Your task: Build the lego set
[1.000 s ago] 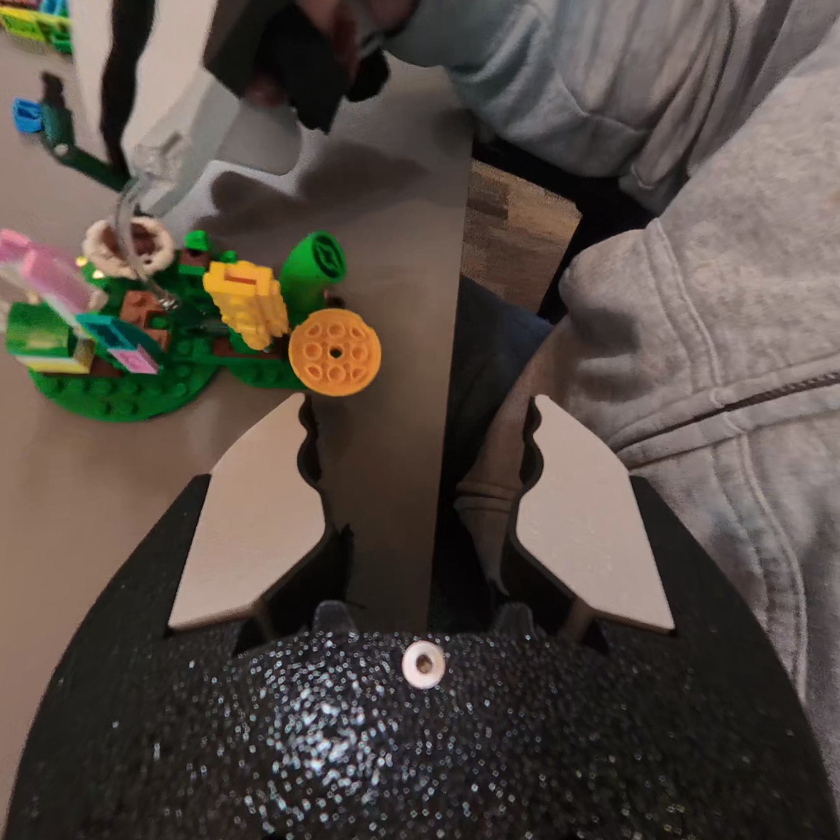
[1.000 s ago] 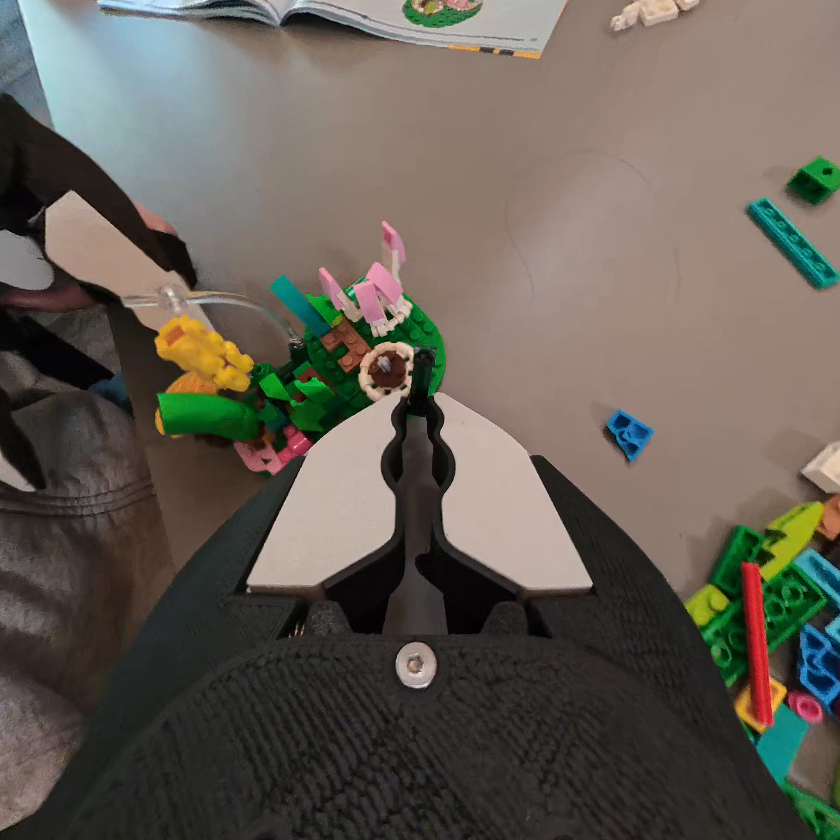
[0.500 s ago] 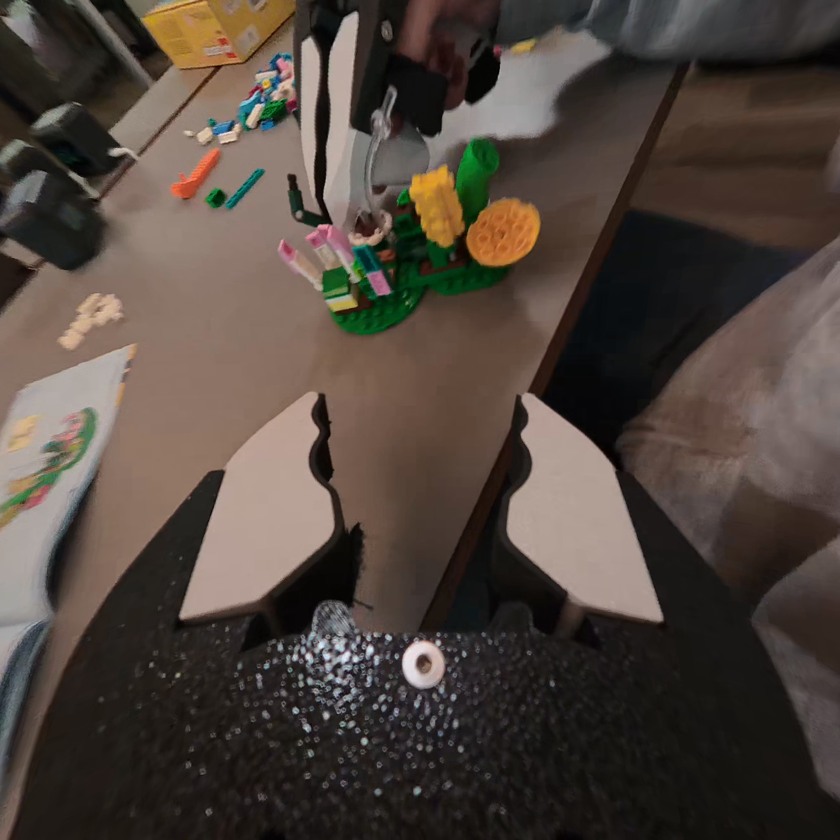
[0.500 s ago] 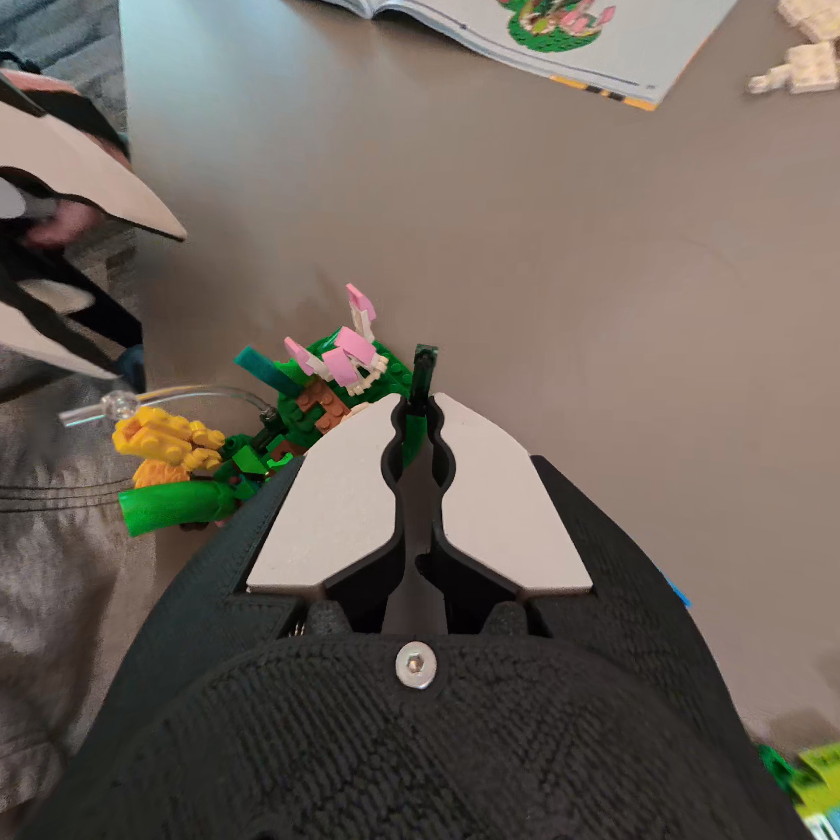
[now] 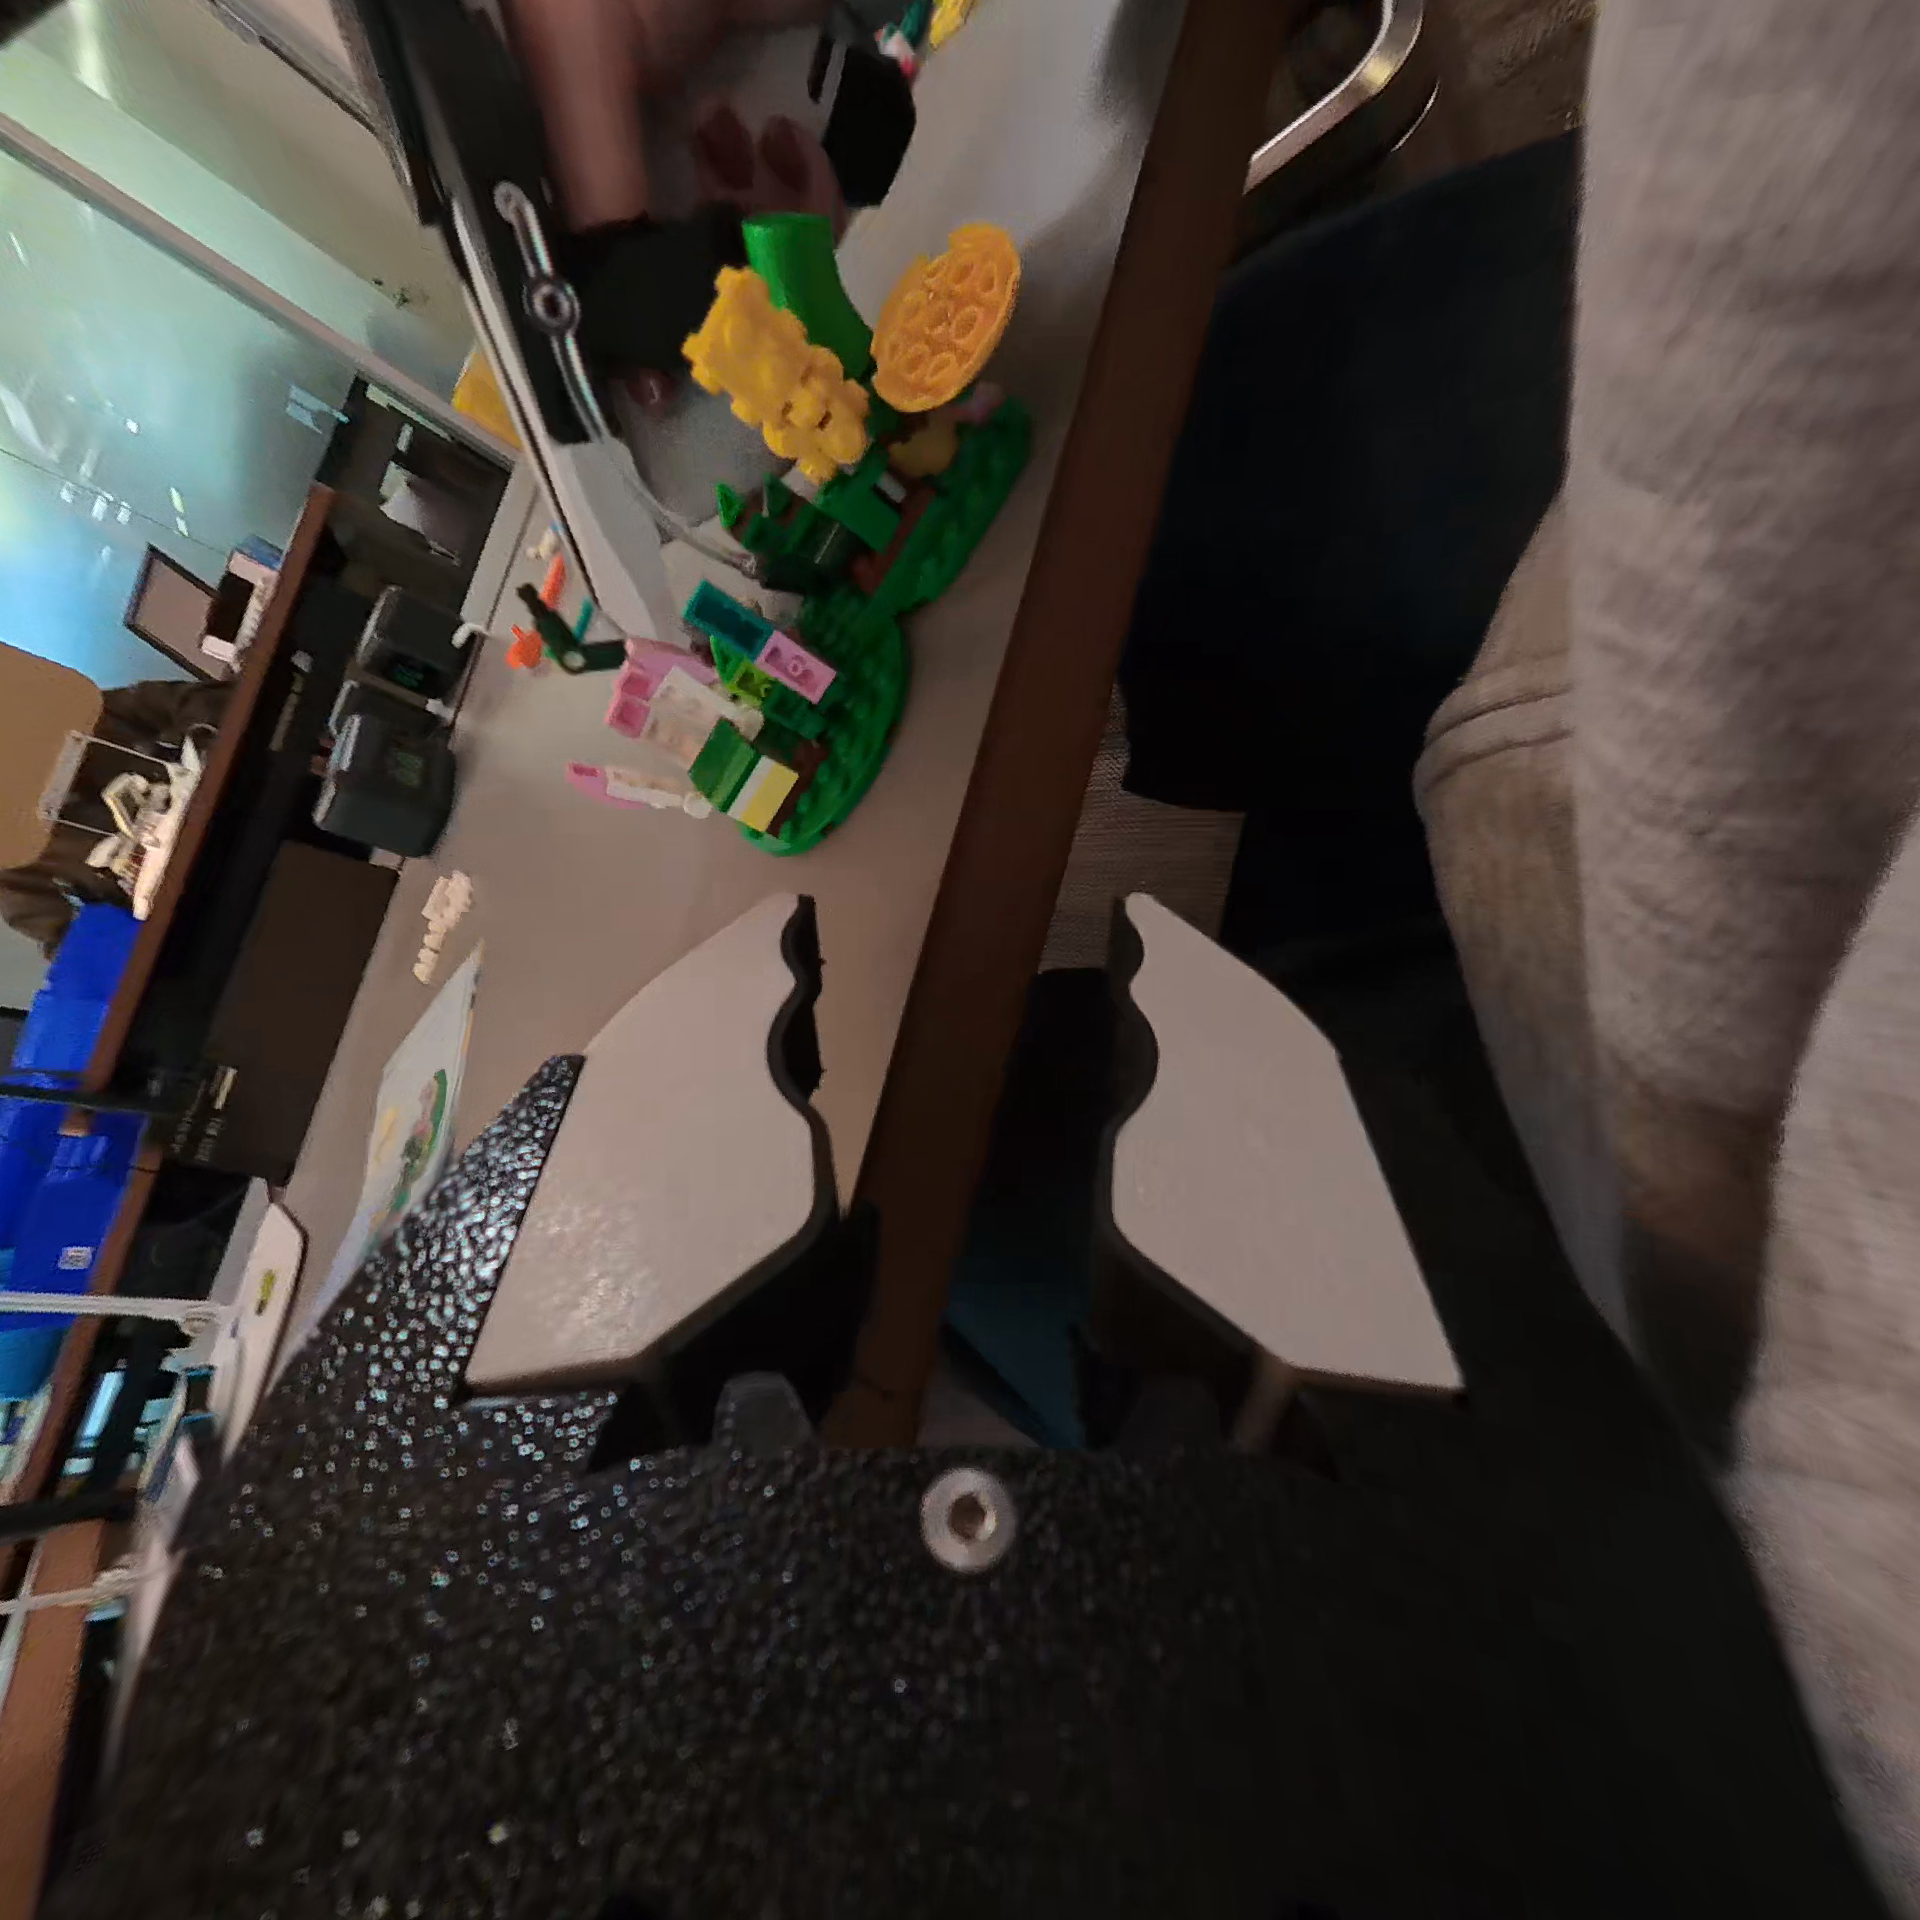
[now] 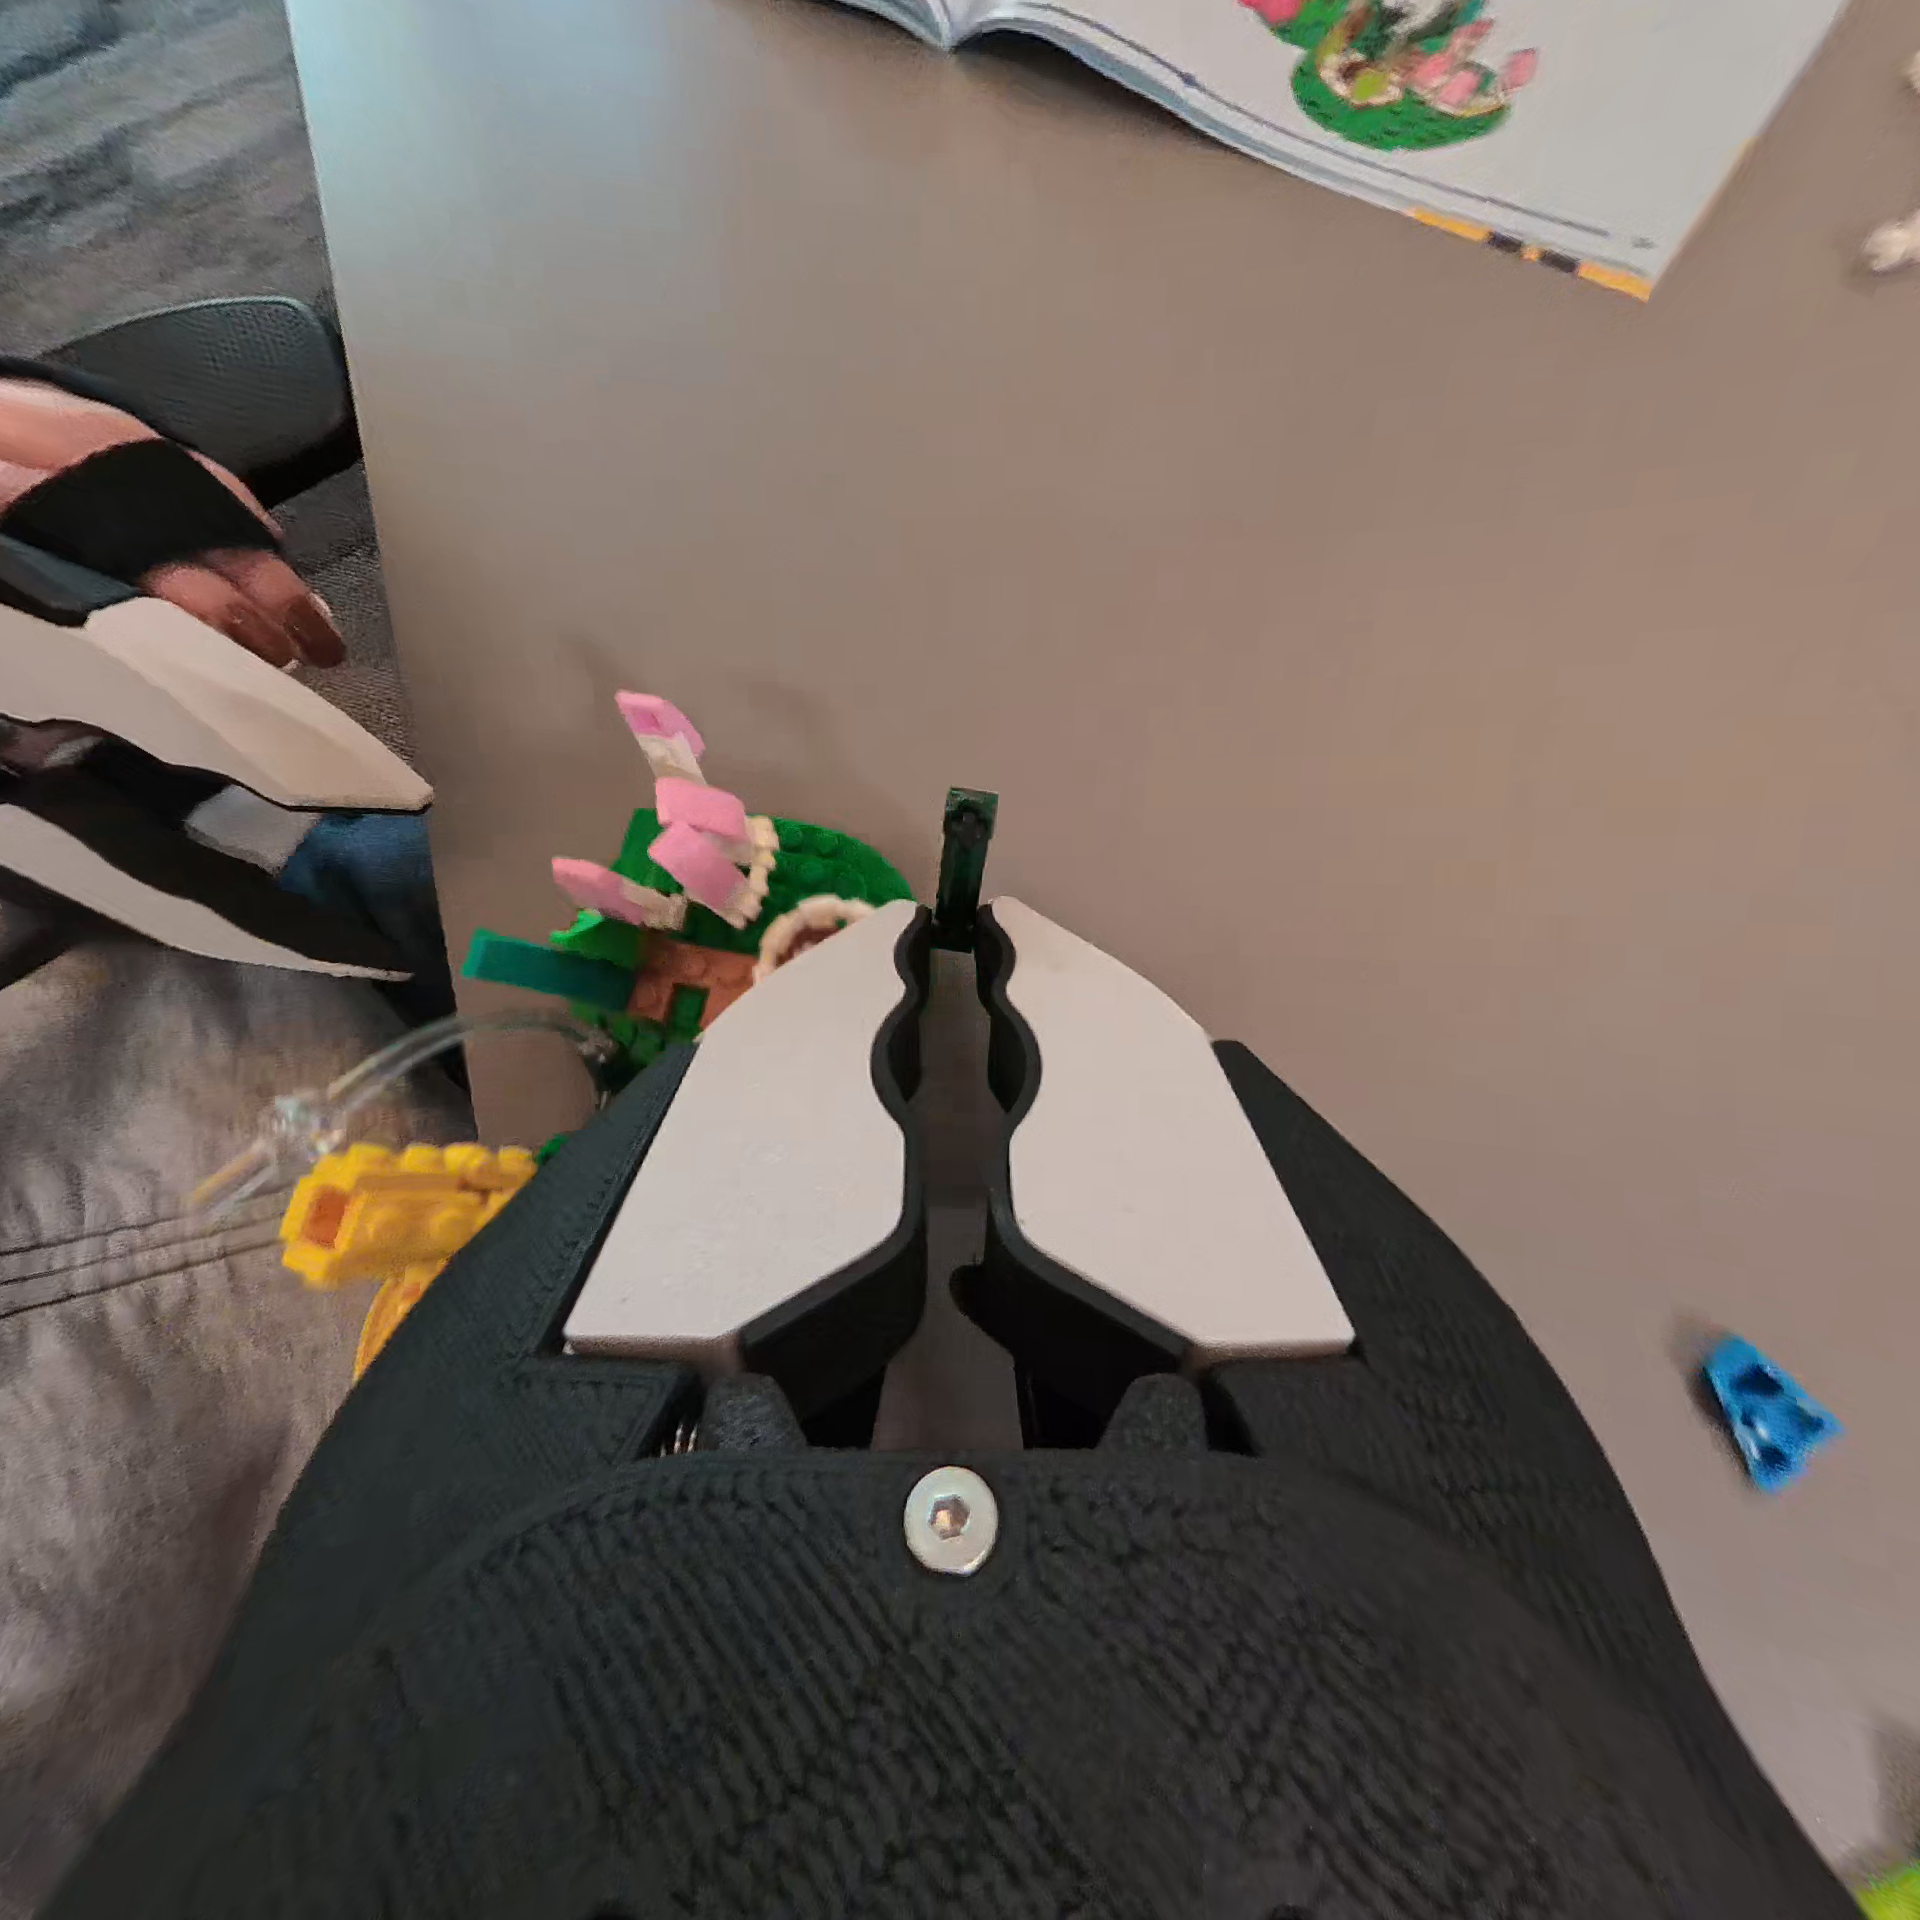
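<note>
The lego flower model (image 5: 831,644) stands on green plates near the table's edge, with a yellow flower (image 5: 779,384), an orange round disc (image 5: 945,322) and pink petals. It also shows in the right wrist view (image 6: 717,894), partly hidden under my right gripper. My right gripper (image 6: 954,916) is shut on a dark green stem piece (image 6: 966,857) and holds it just above the model's far side. My left gripper (image 5: 966,914) is open and empty, tilted, straddling the table's brown edge (image 5: 997,831) short of the model.
An open instruction booklet (image 6: 1403,125) lies at the far side of the table. A blue brick (image 6: 1766,1418) lies to the right. A clear curved tube (image 6: 416,1060) sticks out of the model. White bricks (image 5: 442,914) lie loose. A person's grey sleeve (image 5: 1714,727) fills the right. My right gripper's tips are some 15 centimeters from the blue brick (image 6: 1766,1418).
My left gripper has pulled back from the model and rolled sideways, still open. My right gripper has moved forward over the model, still shut on the dark green stem piece.
</note>
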Demonstrator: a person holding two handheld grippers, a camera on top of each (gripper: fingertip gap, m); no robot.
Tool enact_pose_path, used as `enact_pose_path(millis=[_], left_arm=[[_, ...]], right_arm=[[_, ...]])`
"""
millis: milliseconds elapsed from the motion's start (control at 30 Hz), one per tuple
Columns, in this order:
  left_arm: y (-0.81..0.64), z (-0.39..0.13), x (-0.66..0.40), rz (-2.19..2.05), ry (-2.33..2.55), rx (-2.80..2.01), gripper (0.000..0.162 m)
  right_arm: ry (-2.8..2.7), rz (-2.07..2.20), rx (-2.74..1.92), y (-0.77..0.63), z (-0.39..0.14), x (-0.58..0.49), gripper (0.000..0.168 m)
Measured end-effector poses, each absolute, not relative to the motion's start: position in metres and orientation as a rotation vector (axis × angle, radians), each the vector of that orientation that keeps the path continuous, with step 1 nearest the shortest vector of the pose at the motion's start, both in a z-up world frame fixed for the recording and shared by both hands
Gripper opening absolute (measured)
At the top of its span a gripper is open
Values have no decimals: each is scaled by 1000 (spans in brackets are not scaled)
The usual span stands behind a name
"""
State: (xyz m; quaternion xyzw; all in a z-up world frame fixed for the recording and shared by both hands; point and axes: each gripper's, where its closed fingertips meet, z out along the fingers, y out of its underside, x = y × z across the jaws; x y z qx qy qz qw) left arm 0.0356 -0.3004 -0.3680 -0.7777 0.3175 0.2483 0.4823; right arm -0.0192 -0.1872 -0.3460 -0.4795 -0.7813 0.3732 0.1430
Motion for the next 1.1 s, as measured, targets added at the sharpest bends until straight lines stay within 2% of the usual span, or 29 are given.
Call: enact_pose_path(millis=[467, 633, 800, 1100], left_arm=[[-291, -374, 47, 755, 953, -1770, 50], [-294, -372, 42, 825, 965, -1745, 39], [-299, -362, 35, 905, 924, -1712, 16], [-299, -344, 27, 985, 994, -1613, 6]], right_arm=[[-2300, 1103, -1530, -215, -357, 8, 7], [-2264, 1163, -1593, -230, -355, 17, 7], [-2208, 1197, -1606, -241, -353, 21, 7], [-2181, 1294, -1461, -233, -344, 18, 7]])
